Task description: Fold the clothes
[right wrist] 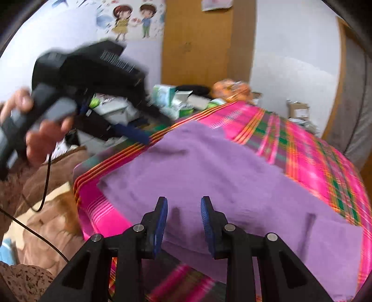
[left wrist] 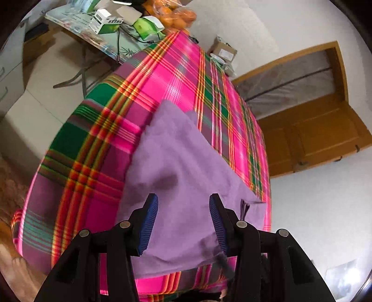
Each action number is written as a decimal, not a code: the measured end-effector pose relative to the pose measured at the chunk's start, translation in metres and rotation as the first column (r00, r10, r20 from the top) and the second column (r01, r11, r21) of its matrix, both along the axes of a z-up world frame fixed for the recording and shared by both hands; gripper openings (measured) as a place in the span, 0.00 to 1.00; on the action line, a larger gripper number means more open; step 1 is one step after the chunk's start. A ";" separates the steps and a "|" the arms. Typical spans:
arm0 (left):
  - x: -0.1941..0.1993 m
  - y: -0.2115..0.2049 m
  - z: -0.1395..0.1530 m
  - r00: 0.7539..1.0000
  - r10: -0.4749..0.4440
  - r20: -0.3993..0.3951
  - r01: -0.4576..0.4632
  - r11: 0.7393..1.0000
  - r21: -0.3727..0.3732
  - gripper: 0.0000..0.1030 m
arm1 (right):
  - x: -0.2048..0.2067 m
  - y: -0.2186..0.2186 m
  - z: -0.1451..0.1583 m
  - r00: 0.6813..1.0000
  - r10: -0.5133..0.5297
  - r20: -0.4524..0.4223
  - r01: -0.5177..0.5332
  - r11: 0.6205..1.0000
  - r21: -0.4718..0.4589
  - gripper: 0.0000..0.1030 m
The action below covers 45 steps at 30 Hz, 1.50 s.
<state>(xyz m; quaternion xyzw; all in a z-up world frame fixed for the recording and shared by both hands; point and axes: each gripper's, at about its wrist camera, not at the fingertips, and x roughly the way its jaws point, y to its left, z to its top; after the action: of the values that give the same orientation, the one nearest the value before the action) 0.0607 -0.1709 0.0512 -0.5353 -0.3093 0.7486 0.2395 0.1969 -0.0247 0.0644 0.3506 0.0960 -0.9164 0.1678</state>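
Note:
A purple garment [left wrist: 179,176] lies folded flat on a table covered with a pink and green plaid cloth [left wrist: 97,148]. My left gripper [left wrist: 183,204] is open and empty, hovering over the garment's near part. In the right wrist view the same purple garment [right wrist: 209,176] spreads across the plaid cloth [right wrist: 325,167]. My right gripper [right wrist: 184,204] is open and empty just above the garment's near edge. The left gripper [right wrist: 137,137], held in a hand, shows blurred at the upper left, over the table's far left edge.
A side table [left wrist: 76,21] behind the plaid table holds boxes, green packets and a bag of oranges [left wrist: 176,16]. A cardboard box [left wrist: 223,50] stands at the far corner. A wooden door [left wrist: 320,130] is at the right. A brown blanket [right wrist: 46,209] lies left of the table.

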 end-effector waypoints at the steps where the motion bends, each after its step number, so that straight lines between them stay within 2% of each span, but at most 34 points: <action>1: -0.004 0.000 -0.001 1.000 -0.008 0.008 0.008 1.000 0.011 0.46 | -0.003 -0.003 -0.003 1.000 0.007 0.016 -0.007 1.000 -0.005 0.29; 5: -0.025 0.005 0.004 1.000 -0.024 -0.006 0.024 1.000 0.004 0.46 | -0.010 -0.008 -0.011 0.999 0.020 0.047 -0.019 1.000 -0.004 0.29; 9: -0.050 0.010 0.007 0.999 -0.013 -0.031 0.015 0.998 0.058 0.46 | -0.020 0.000 -0.010 0.998 -0.013 0.061 0.015 1.000 -0.022 0.29; 12: -0.072 0.021 0.001 0.999 -0.045 -0.016 0.045 0.999 0.026 0.46 | -0.030 0.005 -0.009 0.996 -0.037 0.086 0.042 0.998 -0.055 0.29; 16: -0.092 0.032 -0.010 0.998 -0.054 0.012 0.054 0.998 0.012 0.46 | -0.040 0.002 -0.005 0.995 -0.050 0.084 0.052 0.998 -0.022 0.29; 20: -0.107 0.033 -0.022 0.998 -0.035 0.048 0.034 0.999 0.032 0.46 | -0.054 0.007 0.007 0.996 -0.077 0.052 0.077 0.997 -0.002 0.29; 23: -0.117 0.034 -0.032 0.997 -0.028 0.075 0.025 0.999 0.041 0.46 | -0.070 0.025 0.012 0.989 -0.142 0.046 0.142 0.990 -0.005 0.29; 27: -0.123 0.032 -0.036 0.996 -0.028 0.087 0.023 0.998 0.060 0.46 | -0.100 0.050 0.012 0.973 -0.216 0.075 0.218 0.976 -0.019 0.29; 30: -0.125 0.031 -0.038 0.996 -0.031 0.086 0.025 0.998 0.062 0.46 | -0.119 0.061 0.007 0.966 -0.228 0.124 0.237 0.969 -0.064 0.29; 33: -0.126 0.029 -0.040 0.996 -0.033 0.089 0.027 0.997 0.071 0.46 | -0.134 0.062 -0.003 0.956 -0.248 0.156 0.257 0.966 -0.039 0.29; 41: -0.127 0.028 -0.040 0.995 -0.039 0.092 0.032 0.997 0.076 0.46 | -0.147 0.060 -0.012 0.956 -0.244 0.160 0.248 0.969 -0.002 0.28; 45: -0.125 0.031 -0.034 0.996 -0.028 0.084 0.024 0.999 0.042 0.46 | -0.136 0.049 -0.007 0.964 -0.213 0.156 0.218 0.976 -0.013 0.28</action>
<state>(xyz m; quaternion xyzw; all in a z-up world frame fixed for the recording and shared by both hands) -0.0647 -0.1401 0.0167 -0.5656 -0.3273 0.7156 0.2466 0.0613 0.0246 0.0578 0.4261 0.0301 -0.9007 0.0793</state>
